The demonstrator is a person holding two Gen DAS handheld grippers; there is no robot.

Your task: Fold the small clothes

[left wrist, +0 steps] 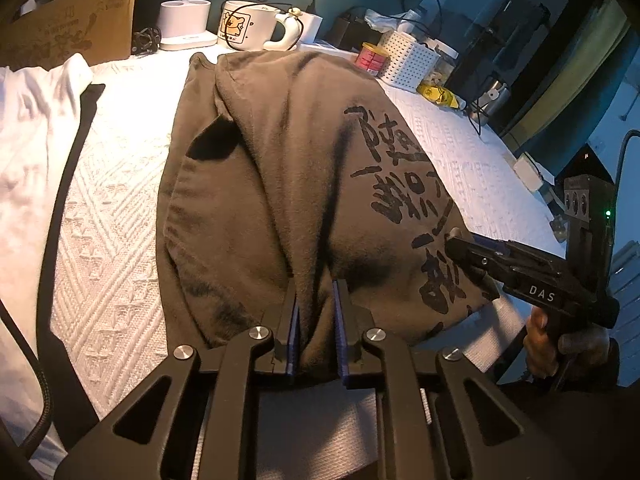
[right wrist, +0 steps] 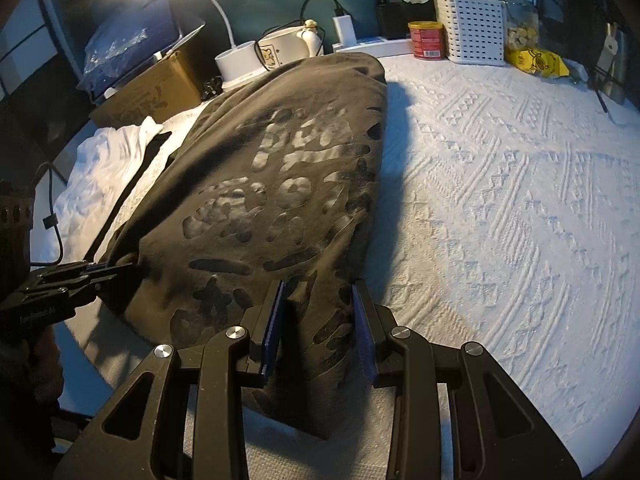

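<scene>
Between both grippers (pinched): brown shirt [left wrist: 280,168]

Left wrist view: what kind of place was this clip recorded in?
Probably a home desk or bedroom table, not a lab. A brown printed T-shirt lies on a white textured cloth, and along the back wall stand a cartoon mug, a cardboard box and a white perforated basket.
</scene>
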